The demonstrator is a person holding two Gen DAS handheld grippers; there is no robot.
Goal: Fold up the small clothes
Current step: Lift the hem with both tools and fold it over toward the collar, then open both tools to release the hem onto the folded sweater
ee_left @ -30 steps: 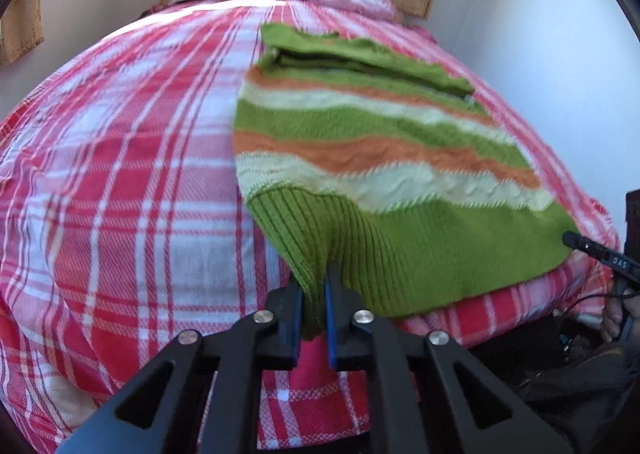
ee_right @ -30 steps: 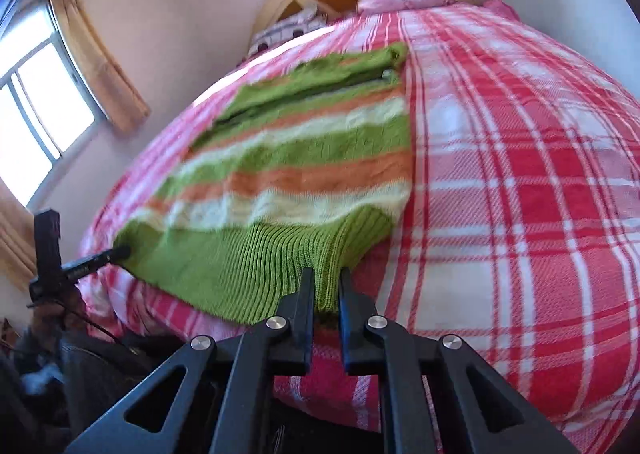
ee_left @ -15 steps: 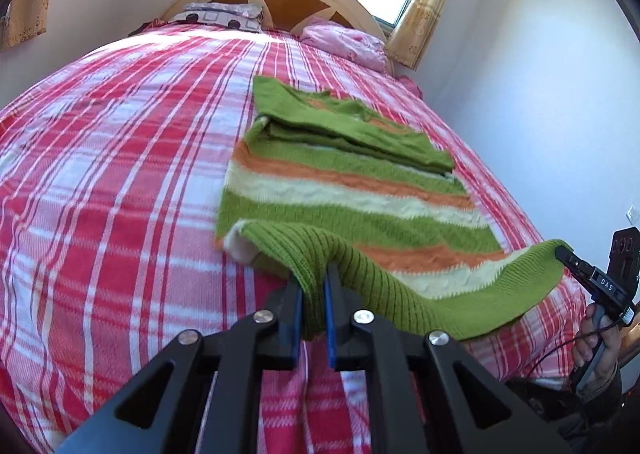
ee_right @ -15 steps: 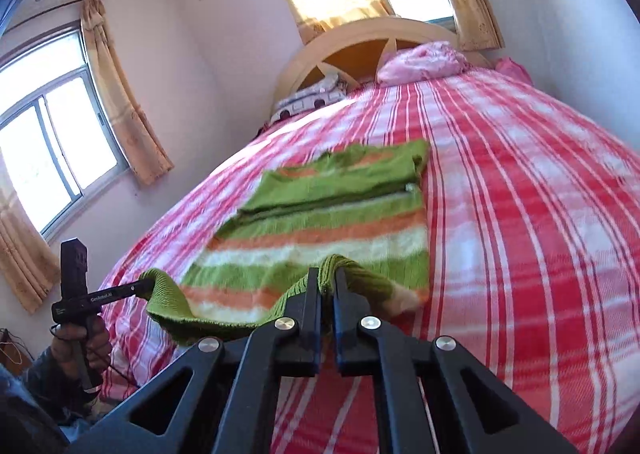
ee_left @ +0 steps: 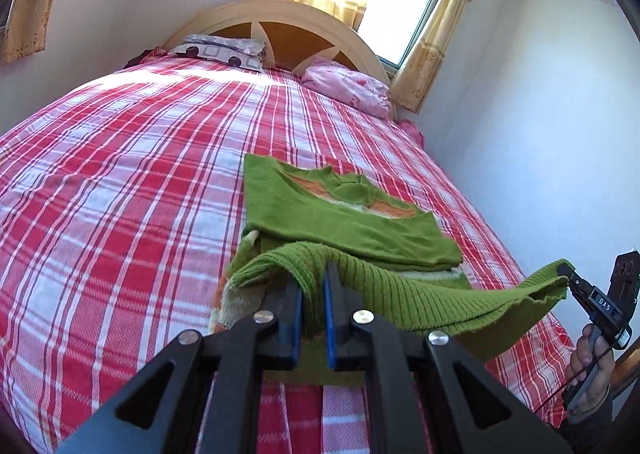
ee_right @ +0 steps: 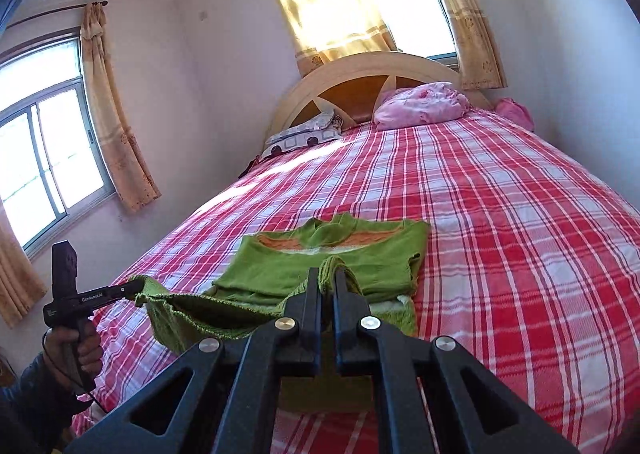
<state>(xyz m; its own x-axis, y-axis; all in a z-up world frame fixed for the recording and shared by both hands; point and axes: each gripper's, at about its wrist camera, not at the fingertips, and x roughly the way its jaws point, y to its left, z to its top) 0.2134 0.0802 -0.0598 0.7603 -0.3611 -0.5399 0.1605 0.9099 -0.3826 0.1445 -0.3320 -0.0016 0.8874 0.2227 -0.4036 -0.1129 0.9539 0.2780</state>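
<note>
While folded back over its upper half on the bed (ee_left: pixel 120 181), sweater (ee_left: pixel 344 221) — green, with orange and cream stripes showing near the neck. Ribbed hem (ee_left: pixel 420 302) lifted clear of the red plaid cover and stretched between both tongs. Left gripper (ee_left: pixel 313 294) clamped on the hem near one corner; right gripper (ee_right: pixel 328 286) pinched tight on the other, its fingers (ee_right: pixel 312 294) pressed into the knit. Right hand (ee_left: pixel 588 370) low at the bed's edge. Beyond — patterned pillow (ee_left: pixel 224 51), pink pillow (ee_left: pixel 348 87), wooden headboard (ee_left: pixel 280 25), sunlit curtains (ee_right: pixel 320 1).
</note>
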